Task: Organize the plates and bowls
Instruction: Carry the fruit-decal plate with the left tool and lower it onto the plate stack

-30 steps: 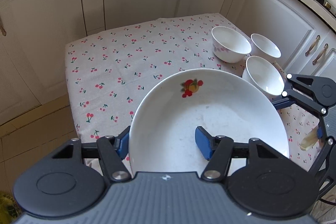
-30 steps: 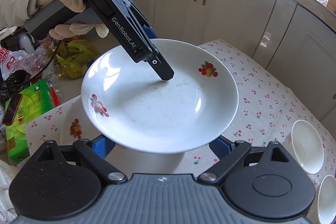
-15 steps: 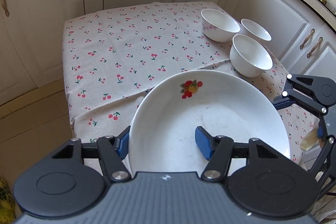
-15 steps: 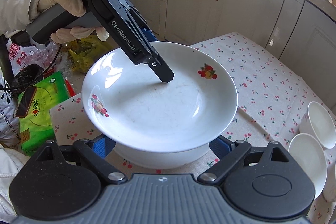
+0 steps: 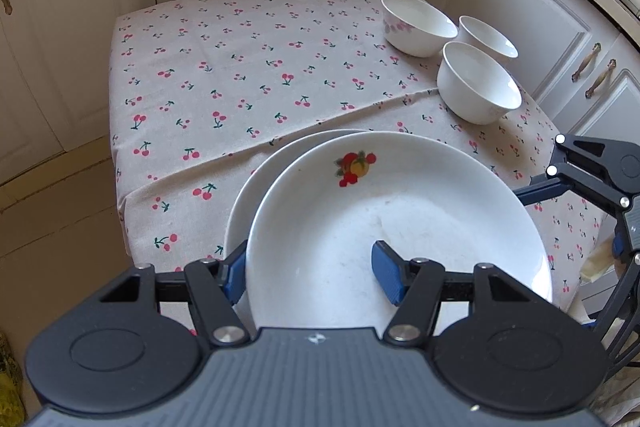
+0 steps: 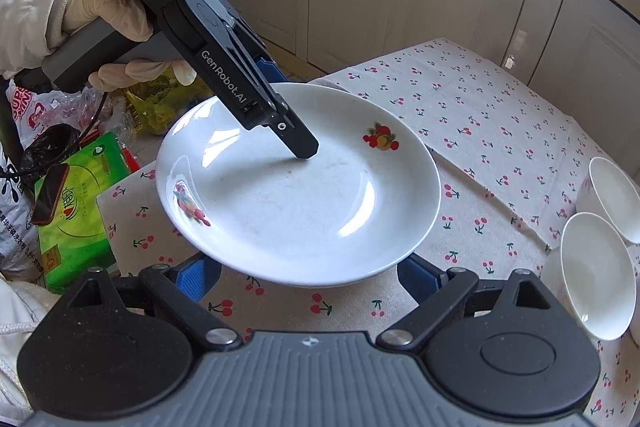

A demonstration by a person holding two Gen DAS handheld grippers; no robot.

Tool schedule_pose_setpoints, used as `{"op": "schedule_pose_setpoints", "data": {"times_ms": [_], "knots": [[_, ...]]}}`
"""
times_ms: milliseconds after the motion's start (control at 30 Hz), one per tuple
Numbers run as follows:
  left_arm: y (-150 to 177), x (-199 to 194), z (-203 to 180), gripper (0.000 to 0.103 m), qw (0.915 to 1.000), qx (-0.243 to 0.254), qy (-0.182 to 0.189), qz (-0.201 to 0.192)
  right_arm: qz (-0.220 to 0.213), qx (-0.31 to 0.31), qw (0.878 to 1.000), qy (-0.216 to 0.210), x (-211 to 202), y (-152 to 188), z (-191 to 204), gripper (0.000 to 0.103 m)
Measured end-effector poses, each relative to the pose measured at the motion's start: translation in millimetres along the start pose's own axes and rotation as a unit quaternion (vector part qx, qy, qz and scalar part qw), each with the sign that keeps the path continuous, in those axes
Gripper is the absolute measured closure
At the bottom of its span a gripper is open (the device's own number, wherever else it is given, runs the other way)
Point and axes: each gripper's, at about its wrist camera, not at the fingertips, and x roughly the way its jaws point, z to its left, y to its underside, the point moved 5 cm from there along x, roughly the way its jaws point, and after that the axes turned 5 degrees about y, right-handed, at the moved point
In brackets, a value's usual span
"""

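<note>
Two plates now: left gripper (image 5: 310, 273), clamped on white fruit-print ceramic plate (image 5: 400, 227), lowered it onto second white plate (image 5: 256, 183); stacking nearly done. Right gripper (image 6: 308, 277) jaws apart.

Left tongs (image 5: 310, 273) clamped on plate (image 5: 400, 223) rim, one finger inside, one outside underneath; angled down from upper left in right view, gripped by gloved left hand (image 6: 116, 27). Right tongs (image 6: 308, 277) spread wide, fingers either side below the plate, no contact
</note>
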Motion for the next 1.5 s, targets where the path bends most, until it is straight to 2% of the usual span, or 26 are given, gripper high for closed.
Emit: {"op": "schedule_pose_setpoints", "data": {"times_ms": [167, 667, 900, 1100, 1367, 1500], "knots": [[-1, 1, -1, 0.041, 1.0000, 0.000, -0.001, 0.001, 0.011, 0.005, 1.000, 0.001, 5, 4, 0, 0.006], [-5, 7, -3, 0.040, 0.9999, 0.008, -0.005, 0.004, 0.005, 0.024, 1.000, 0.001, -4, 5, -1, 0.006], [-9, 12, -7, 0.032, 0.9997, 0.022, -0.003, 0.010, 0.001, 0.027, 1.000, 0.005, -11, 6, 3, 0.006], [-10, 14, -8, 0.029, 0.9995, 0.027, -0.002, 0.013, -0.005, 0.050, 0.999, -0.003, -15, 4, -2, 0.006], [-15, 19, -12, 0.019, 0.9991, 0.034, -0.004, 0.023, -0.016, 0.044, 0.999, 0.011, -18, 1, -1, 0.006], [-21, 22, -15, 0.018, 0.9987, 0.044, -0.012, 0.024, -0.028, 0.040, 0.999, 0.012, -21, -2, 1, 0.005]]}}
